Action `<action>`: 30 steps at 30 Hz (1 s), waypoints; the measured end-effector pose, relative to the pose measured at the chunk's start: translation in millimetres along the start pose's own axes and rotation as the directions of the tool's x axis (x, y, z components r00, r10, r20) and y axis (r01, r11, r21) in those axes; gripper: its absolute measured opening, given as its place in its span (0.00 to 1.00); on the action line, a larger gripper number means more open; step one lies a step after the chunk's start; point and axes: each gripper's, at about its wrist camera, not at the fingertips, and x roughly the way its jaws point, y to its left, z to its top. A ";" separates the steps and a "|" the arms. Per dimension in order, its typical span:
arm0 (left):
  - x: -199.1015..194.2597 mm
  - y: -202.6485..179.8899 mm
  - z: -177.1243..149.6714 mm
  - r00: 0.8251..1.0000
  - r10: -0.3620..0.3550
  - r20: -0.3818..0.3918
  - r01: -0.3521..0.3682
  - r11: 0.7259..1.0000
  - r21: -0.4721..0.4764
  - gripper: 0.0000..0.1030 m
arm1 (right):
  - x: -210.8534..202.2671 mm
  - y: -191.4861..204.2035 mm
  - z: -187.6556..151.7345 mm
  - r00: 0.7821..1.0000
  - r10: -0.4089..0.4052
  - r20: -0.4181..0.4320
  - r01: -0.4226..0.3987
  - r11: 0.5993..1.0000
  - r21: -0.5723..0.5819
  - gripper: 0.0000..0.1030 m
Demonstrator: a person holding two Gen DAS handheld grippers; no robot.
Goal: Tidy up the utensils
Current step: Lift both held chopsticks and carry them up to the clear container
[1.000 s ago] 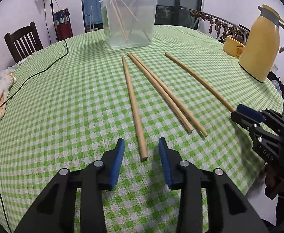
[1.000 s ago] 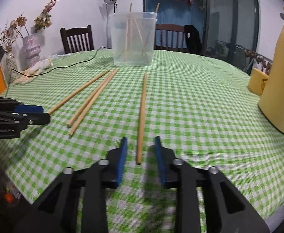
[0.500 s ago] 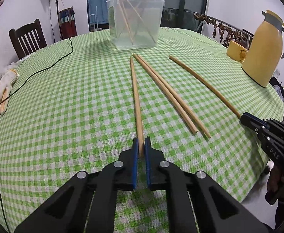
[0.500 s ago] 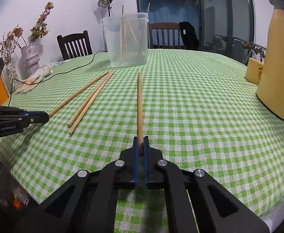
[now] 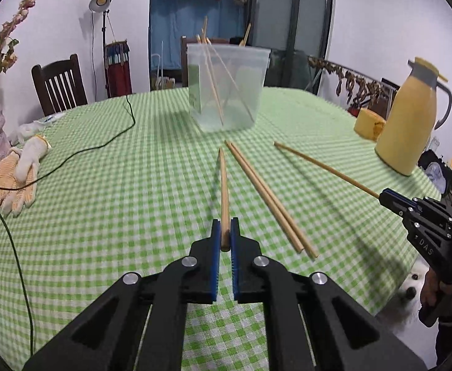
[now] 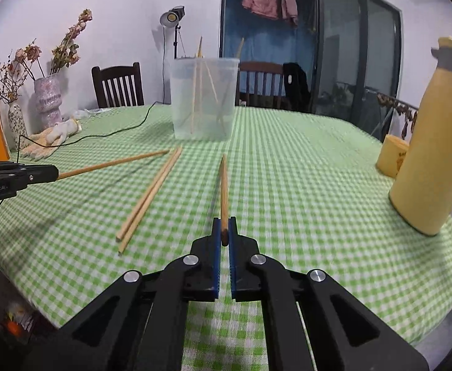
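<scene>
My left gripper [image 5: 225, 230] is shut on the near end of a wooden chopstick [image 5: 223, 185] and holds it lifted, pointing at the clear plastic tub [image 5: 227, 88], which has several chopsticks standing in it. My right gripper [image 6: 224, 228] is shut on another chopstick [image 6: 223, 190], also lifted and aimed at the tub [image 6: 203, 99]. A pair of chopsticks [image 5: 266, 194] lies side by side on the green checked cloth between the two grippers; it also shows in the right wrist view [image 6: 150, 196]. Each gripper shows at the edge of the other's view.
A yellow thermos jug [image 5: 411, 117] and a yellow cup [image 5: 368, 123] stand at the right edge. Work gloves [image 5: 15, 179] and a black cable [image 5: 80, 151] lie at the left. Vases with dried flowers [image 6: 45, 99] and chairs stand behind.
Both grippers went from open around a chopstick end to shut on it. Both have since lifted their chopsticks off the cloth and tilted upward.
</scene>
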 end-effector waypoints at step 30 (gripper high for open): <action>-14.3 23.1 187.3 0.968 -0.222 0.115 0.208 0.971 0.120 0.03 | 23.7 -36.1 166.0 0.984 0.142 0.110 -0.131 0.987 -0.097 0.04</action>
